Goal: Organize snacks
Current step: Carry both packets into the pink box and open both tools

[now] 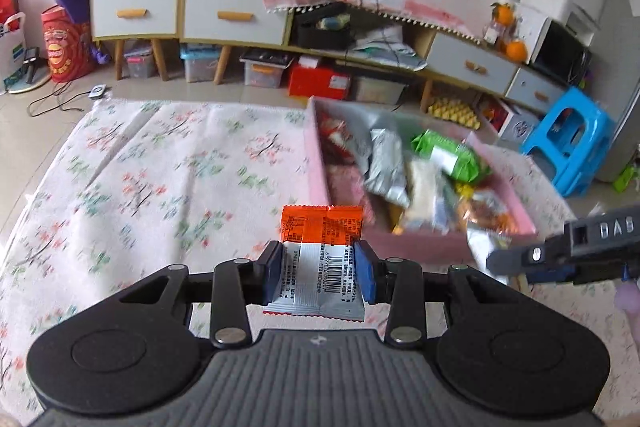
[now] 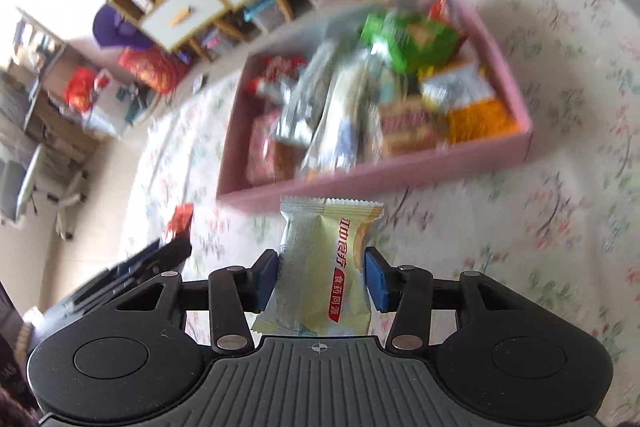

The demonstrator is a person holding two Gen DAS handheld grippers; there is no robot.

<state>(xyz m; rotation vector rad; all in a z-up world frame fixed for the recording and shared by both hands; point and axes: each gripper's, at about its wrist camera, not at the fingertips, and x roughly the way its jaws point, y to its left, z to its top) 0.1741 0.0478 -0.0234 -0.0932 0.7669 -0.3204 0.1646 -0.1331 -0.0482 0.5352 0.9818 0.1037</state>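
My left gripper point(image 1: 320, 263) is shut on an orange and silver snack packet point(image 1: 320, 227), held above the floral cloth point(image 1: 160, 167). My right gripper point(image 2: 322, 275) is shut on a pale green and yellow snack packet point(image 2: 320, 239) just in front of the pink box point(image 2: 380, 179). The box holds several snack packs, among them a green bag point(image 2: 416, 39) and silver packs. In the left wrist view the pink box point(image 1: 420, 247) lies ahead to the right, and the right gripper point(image 1: 500, 263) reaches in from the right edge. In the right wrist view the left gripper point(image 2: 172, 247) shows low on the left.
Low cabinets with white drawers point(image 1: 236, 15) and storage bins point(image 1: 260, 75) beneath line the far wall. A blue plastic stool point(image 1: 568, 143) stands on the floor to the right of the cloth. A red bag point(image 1: 66, 47) sits at the far left.
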